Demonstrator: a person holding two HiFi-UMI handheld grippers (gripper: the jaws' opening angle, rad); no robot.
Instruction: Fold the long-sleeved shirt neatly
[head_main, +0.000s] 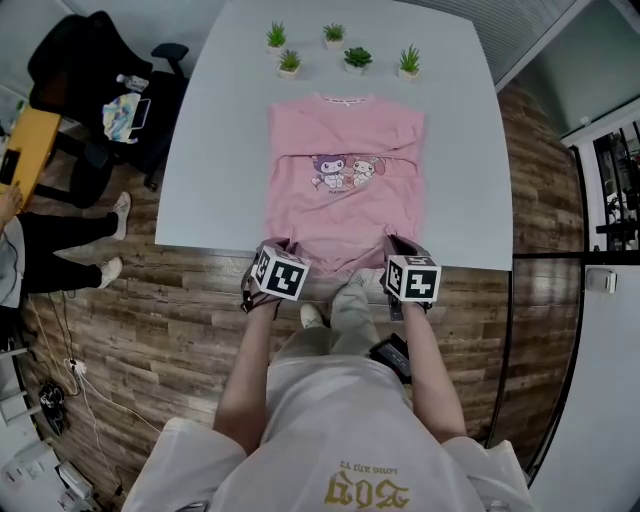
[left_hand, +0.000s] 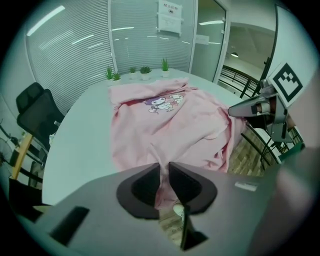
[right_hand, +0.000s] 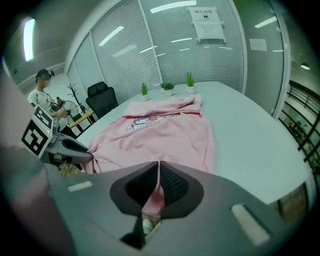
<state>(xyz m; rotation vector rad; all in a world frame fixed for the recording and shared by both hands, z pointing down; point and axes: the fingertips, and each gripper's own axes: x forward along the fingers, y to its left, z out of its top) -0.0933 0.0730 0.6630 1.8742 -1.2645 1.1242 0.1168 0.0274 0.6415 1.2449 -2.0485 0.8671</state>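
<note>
A pink long-sleeved shirt (head_main: 345, 175) with a cartoon print lies face up on the white table (head_main: 210, 150), sleeves folded across the chest, collar at the far side. Its hem hangs at the table's near edge. My left gripper (head_main: 268, 252) is shut on the hem's left corner; in the left gripper view pink cloth (left_hand: 165, 125) is pinched between the jaws (left_hand: 164, 167). My right gripper (head_main: 402, 252) is shut on the hem's right corner, with a strip of cloth (right_hand: 165, 130) caught in its jaws (right_hand: 159, 169). Each gripper shows in the other's view: right (left_hand: 255, 107), left (right_hand: 70, 147).
Several small potted plants (head_main: 345, 55) stand along the table's far edge. A black office chair (head_main: 95, 75) and a yellow desk (head_main: 25, 145) are at the left, where a person (head_main: 40, 250) stands. Wooden floor (head_main: 150, 330) lies below the table's near edge.
</note>
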